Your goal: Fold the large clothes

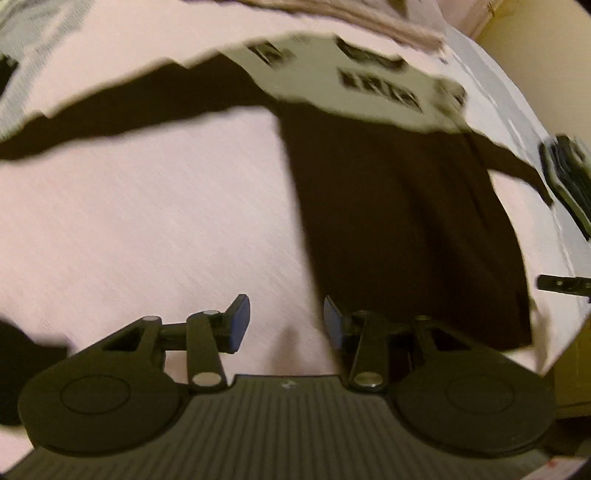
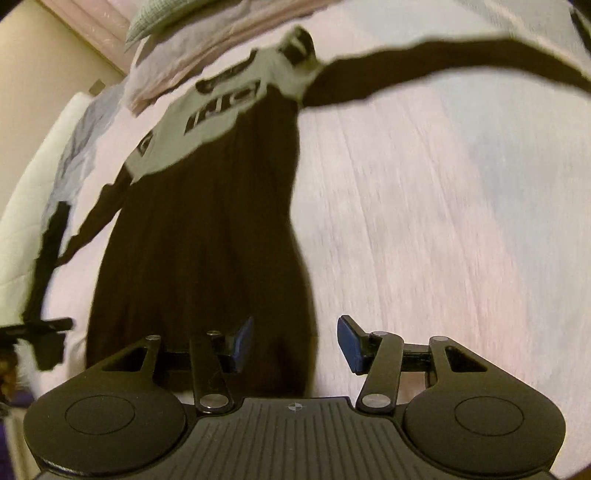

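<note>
Right wrist alone shows pillows (image 2: 155, 22); both grippers' fingers released over shirt (image 2: 207, 229).

A pale pink bed cover (image 1: 147, 221) carries a dark long-sleeved shirt (image 1: 399, 221) laid flat, sleeves spread, its grey chest panel printed with black lettering. Rumpled bedding (image 2: 177, 70) lies bunched beyond the collar, and a small black object (image 1: 569, 173) sits just beside one cuff.
</note>
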### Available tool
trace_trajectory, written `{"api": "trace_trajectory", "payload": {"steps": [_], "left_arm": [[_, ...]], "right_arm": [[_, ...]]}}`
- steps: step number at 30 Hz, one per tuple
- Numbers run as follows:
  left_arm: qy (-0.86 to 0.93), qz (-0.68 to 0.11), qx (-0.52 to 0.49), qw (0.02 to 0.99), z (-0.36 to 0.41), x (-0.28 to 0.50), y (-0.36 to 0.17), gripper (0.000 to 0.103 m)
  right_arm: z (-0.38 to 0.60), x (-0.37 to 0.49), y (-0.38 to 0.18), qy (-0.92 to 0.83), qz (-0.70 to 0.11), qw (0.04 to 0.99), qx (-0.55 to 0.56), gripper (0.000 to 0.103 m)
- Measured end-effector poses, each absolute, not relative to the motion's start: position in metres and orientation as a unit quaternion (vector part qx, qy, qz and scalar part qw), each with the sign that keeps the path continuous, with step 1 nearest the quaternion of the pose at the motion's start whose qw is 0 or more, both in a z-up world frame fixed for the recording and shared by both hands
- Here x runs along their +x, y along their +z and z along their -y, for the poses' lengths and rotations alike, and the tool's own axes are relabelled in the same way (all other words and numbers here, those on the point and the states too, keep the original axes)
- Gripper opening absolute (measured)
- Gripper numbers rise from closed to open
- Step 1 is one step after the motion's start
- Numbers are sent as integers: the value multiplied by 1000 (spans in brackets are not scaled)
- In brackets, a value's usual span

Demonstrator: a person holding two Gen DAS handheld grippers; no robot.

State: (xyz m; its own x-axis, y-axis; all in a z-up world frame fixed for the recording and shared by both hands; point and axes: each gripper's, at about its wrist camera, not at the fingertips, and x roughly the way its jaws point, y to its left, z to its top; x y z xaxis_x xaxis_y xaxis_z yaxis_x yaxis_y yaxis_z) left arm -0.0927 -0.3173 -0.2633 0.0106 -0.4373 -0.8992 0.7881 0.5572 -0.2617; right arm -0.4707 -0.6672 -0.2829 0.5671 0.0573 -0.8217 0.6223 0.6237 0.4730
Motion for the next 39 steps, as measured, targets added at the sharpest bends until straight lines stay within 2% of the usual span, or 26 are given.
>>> {"api": "trace_trajectory", "payload": {"steps": [8,9,10,11,12,13,19,21,24,26,28,29,31,34,39], "left_arm": [[-443,-587,166,657,323,-160,-302,43],[-443,-585,170,657,325,-162,-305,43],[-443,-585,172,657,327,-163,-308,42],[-444,-585,172,656,329,-163,-310,37],[-448,-586,173,653,331,-163,-311,11],[-448,-585,174,654,332,-161,-309,4],[-468,-560,181,659,308,-151,-252,3],[-469,-559,191,657,299,-150,-245,3],[-463,-571,207,645,296,-151,-266,4],[-454,-589,209,635,300,-150,-283,4],[-450,-594,218,630,305,-149,-289,8],[-450,-589,228,631,307,-149,-287,13],[-446,-574,247,641,311,-145,-277,18],[-431,-551,265,663,329,-135,-259,18],[-441,-502,269,694,409,-132,-227,18]], "right_arm": [[643,-484,-311,-139,-427,784,428,47],[639,-482,-313,-138,-427,784,429,35],[637,-480,-314,-138,-432,783,427,2],[635,-477,-315,-135,-441,779,426,2],[633,-477,-314,-139,-447,775,424,2],[634,-477,-308,-143,-452,773,422,1],[627,-490,-239,-133,-503,778,352,1],[619,-488,-242,-129,-522,772,339,1],[616,-484,-268,-150,-525,758,357,3],[620,-485,-273,-171,-526,750,363,14],[629,-490,-261,-185,-506,765,353,42],[638,-494,-253,-193,-495,773,347,46],[661,-499,-238,-218,-477,783,334,47],[721,-509,-216,-269,-442,794,319,48],[851,-525,-206,-335,-391,809,283,51]]}}
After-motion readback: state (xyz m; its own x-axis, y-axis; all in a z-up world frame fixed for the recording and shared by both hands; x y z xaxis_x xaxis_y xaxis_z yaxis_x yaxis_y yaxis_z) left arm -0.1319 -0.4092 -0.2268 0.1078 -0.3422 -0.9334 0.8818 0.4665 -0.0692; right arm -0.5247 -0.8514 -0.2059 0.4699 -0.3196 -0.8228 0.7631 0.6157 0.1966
